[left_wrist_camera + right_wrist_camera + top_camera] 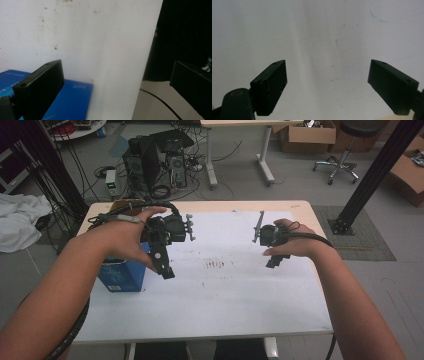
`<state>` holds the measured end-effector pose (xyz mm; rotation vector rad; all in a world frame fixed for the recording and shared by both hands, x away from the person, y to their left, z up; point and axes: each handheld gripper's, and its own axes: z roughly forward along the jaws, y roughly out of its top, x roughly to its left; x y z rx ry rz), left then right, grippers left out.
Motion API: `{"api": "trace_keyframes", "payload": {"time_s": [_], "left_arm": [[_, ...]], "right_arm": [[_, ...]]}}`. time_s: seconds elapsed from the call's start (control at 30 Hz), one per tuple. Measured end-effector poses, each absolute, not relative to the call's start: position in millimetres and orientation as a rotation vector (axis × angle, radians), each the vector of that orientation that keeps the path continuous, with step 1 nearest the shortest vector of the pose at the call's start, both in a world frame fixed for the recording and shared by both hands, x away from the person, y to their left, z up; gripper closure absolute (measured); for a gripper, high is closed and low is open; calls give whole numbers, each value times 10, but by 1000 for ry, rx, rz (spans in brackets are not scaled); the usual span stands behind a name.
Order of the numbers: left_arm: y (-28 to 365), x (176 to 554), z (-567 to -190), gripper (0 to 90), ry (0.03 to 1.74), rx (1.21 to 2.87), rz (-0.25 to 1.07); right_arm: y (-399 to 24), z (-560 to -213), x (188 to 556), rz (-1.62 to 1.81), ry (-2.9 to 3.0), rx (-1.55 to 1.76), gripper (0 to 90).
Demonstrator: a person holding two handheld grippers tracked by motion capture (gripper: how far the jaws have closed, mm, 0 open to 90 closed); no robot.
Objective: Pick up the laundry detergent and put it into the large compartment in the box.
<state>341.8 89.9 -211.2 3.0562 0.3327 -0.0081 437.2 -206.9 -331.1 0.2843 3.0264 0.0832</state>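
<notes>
My left gripper [167, 271] hangs over the left part of the white sheet [225, 285], right beside a blue box [121, 275]. In the left gripper view its jaws stand wide apart, so the left gripper [116, 83] is open with nothing between them; the blue box [72, 102] lies just behind the left jaw. My right gripper [276, 261] hovers over the sheet's right part. In the right gripper view the right gripper [327, 83] is open above the bare, lightly stained sheet [322, 37].
The wooden table [300, 207] carries the sheet; faint dark smudges [216, 265] mark its middle. Cables trail from both grippers. Beyond the far edge stand computer towers [155, 162], another desk, a chair [342, 165] and a black post [375, 170].
</notes>
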Motion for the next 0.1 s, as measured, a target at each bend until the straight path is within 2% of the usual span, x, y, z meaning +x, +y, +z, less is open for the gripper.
{"api": "trace_keyframes", "payload": {"time_s": [0.1], "left_arm": [[909,3428,-2116,1,330,3056,-4]], "right_arm": [[-2065,-3293,4370,77,3023,286,159]]}}
